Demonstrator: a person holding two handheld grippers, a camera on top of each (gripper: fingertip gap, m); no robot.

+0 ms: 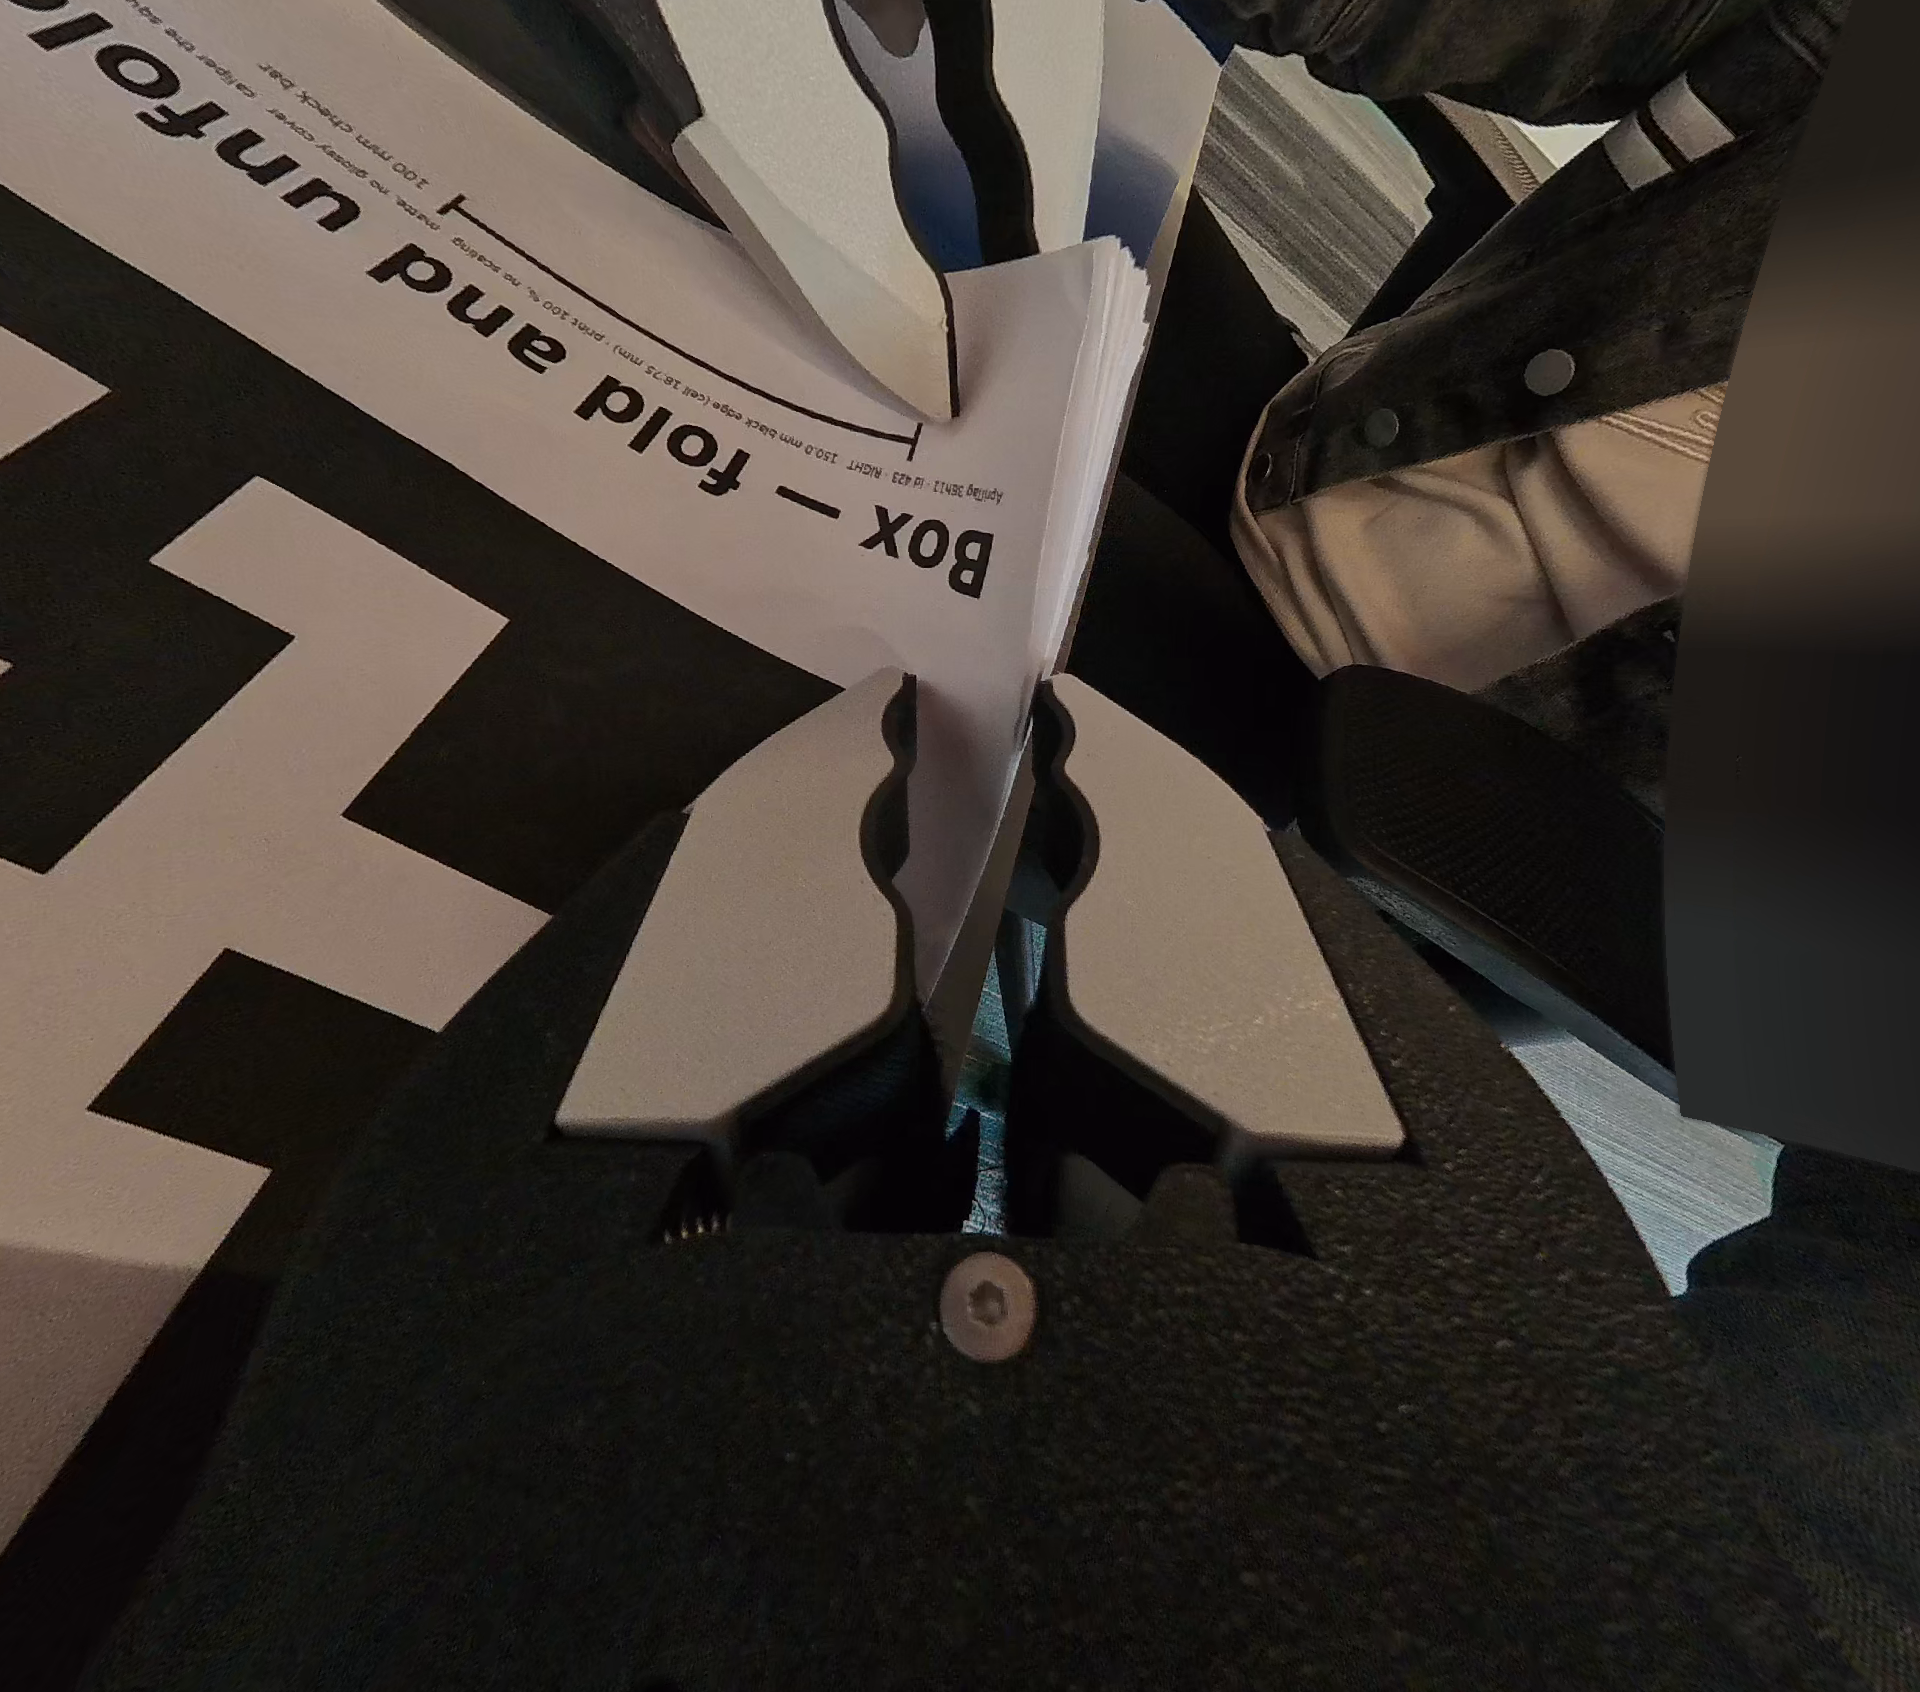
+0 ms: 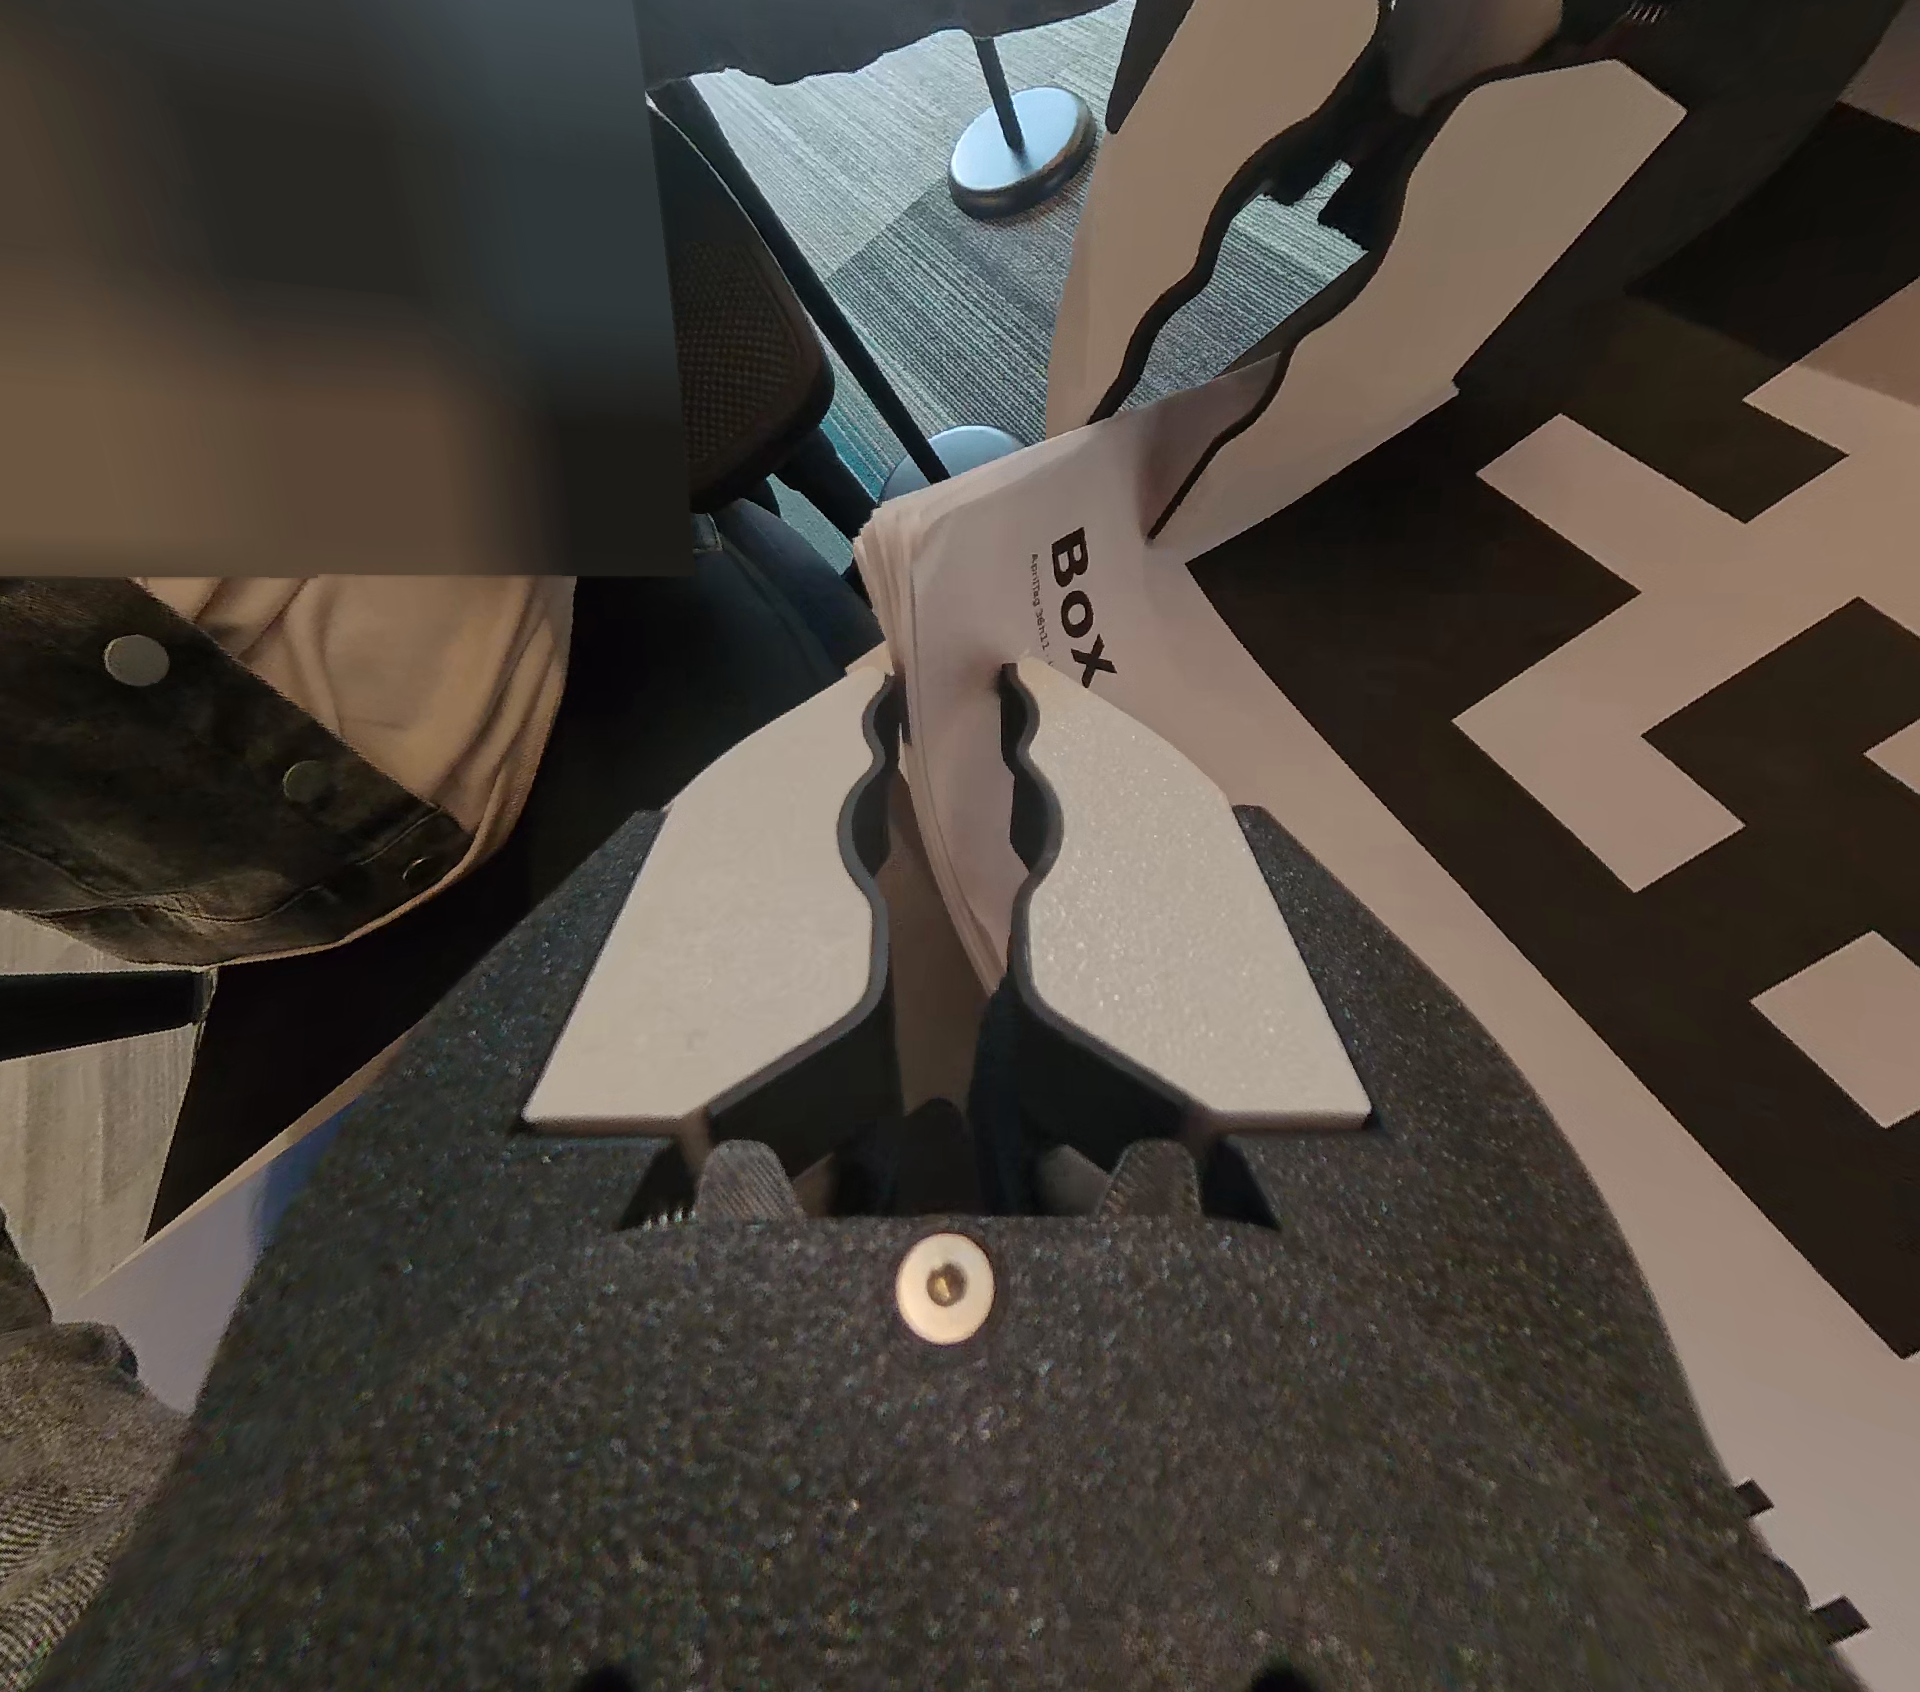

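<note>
Here, your left gripper [image 1: 971, 692] and right gripper [image 2: 951, 676] both pinch one corner of the printed paper stack [image 1: 727, 437], lifted, unreleased.

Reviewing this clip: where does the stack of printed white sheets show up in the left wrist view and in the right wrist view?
Left wrist view: stack of sheets at centre, its corner between the left gripper fingers, spreading left.
Right wrist view: stack at centre, between the right gripper fingers, spreading right.
Shared landmark: the dark jacket's snap buttons.
</note>
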